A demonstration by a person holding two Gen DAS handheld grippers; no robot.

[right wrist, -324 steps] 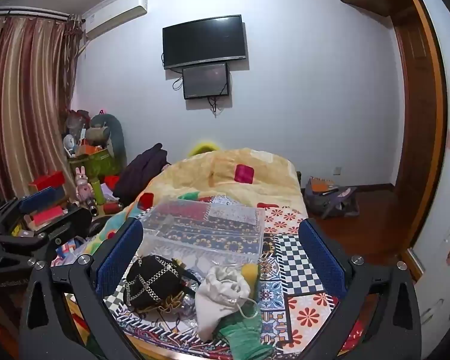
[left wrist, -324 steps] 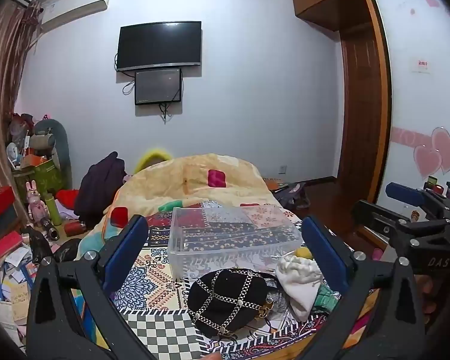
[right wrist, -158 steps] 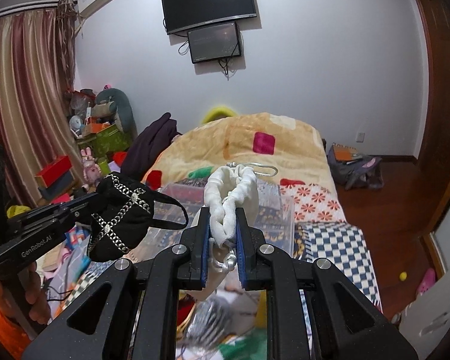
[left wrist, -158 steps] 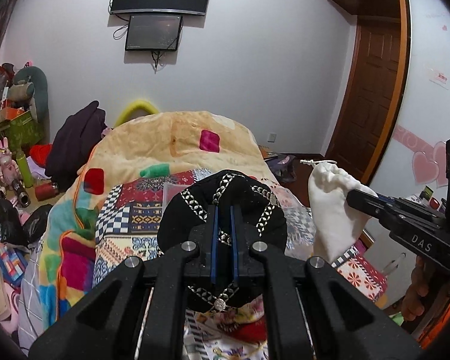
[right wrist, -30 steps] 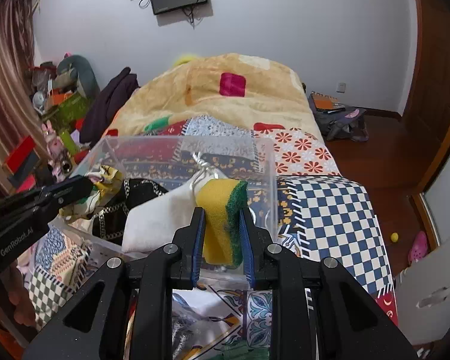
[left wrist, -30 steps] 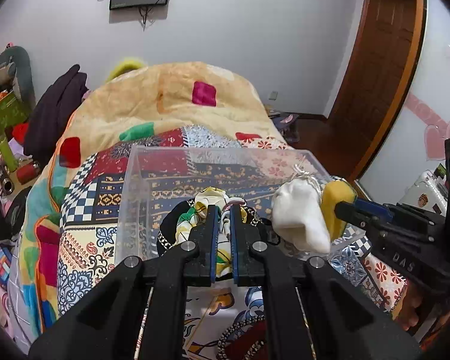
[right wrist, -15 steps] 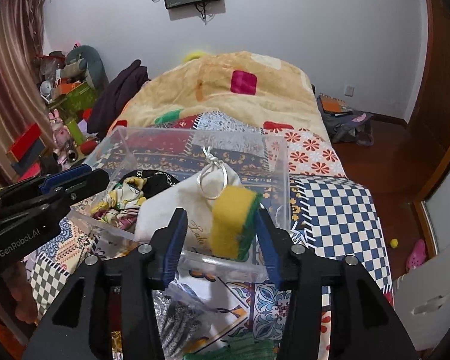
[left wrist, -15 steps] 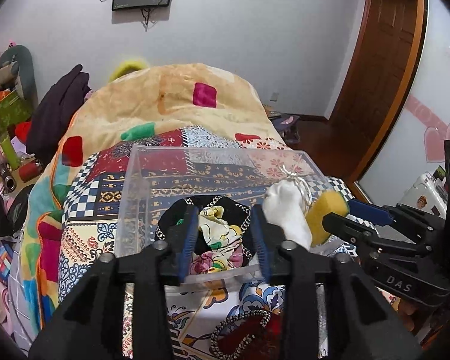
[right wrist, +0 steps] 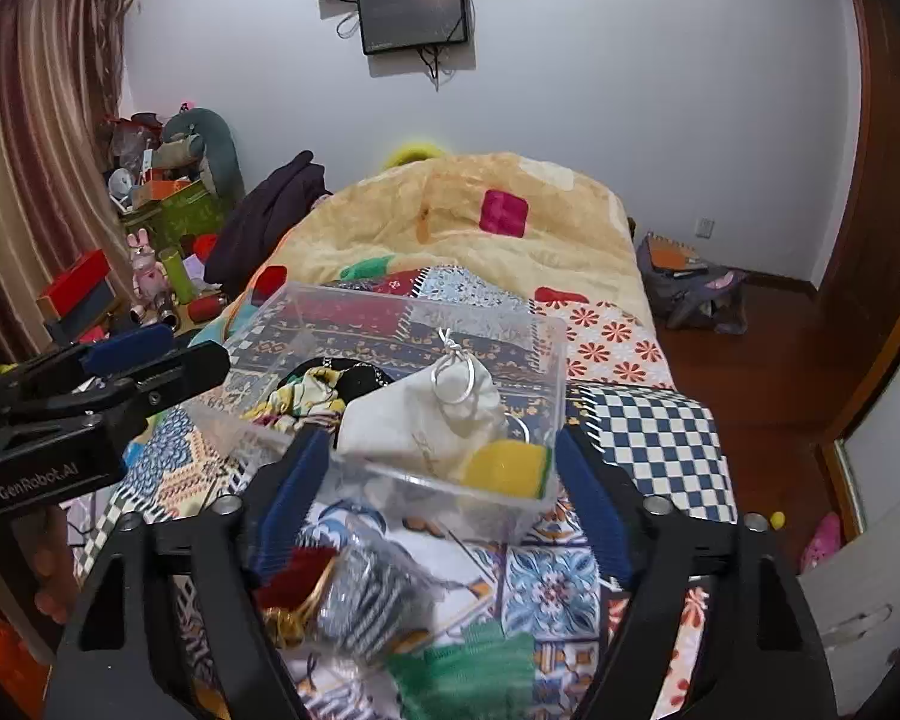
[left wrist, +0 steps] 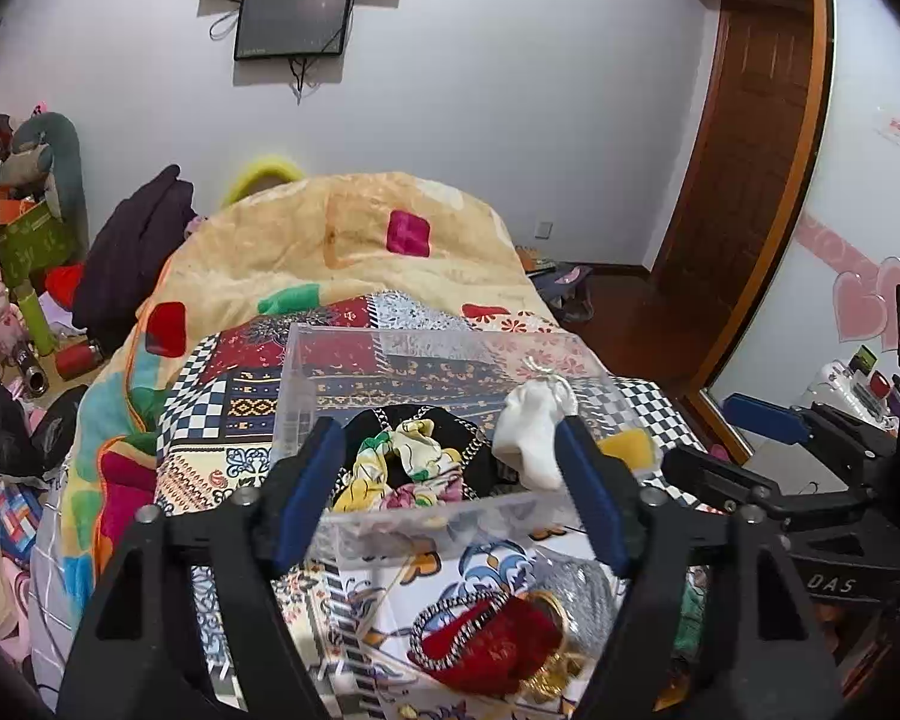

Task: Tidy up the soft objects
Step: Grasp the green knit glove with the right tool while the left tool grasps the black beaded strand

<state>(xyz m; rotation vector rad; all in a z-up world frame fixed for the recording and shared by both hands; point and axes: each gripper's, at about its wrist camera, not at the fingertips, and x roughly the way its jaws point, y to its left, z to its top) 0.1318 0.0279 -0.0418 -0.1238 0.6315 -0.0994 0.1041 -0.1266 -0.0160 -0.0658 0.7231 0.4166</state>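
A clear plastic bin [left wrist: 306,360] [right wrist: 546,360] sits on the patterned bed. Inside lie a black chain-trimmed bag [left wrist: 408,420] [right wrist: 354,375], a floral cloth [left wrist: 414,462] [right wrist: 297,399], a white drawstring pouch [left wrist: 531,432] [right wrist: 414,420] and a yellow-green sponge [left wrist: 630,444] [right wrist: 507,468]. My left gripper [left wrist: 450,498] is open and empty just in front of the bin. My right gripper [right wrist: 444,504] is open and empty, at the bin's near right corner. In front of the bin lie a red pouch [left wrist: 492,642] [right wrist: 291,570], a silver mesh item [left wrist: 576,588] [right wrist: 372,606] and a green cloth [right wrist: 468,666].
An orange quilt [left wrist: 360,252] [right wrist: 462,222] covers the far bed. Toys and boxes [left wrist: 18,252] [right wrist: 168,198] crowd the floor on the left. A wooden door [left wrist: 744,180] and bare floor are on the right. A bag [right wrist: 690,288] lies by the far wall.
Both grippers opened wide and pulled back from the bin. The floral cloth and the sponge, held a second ago, now lie inside it.
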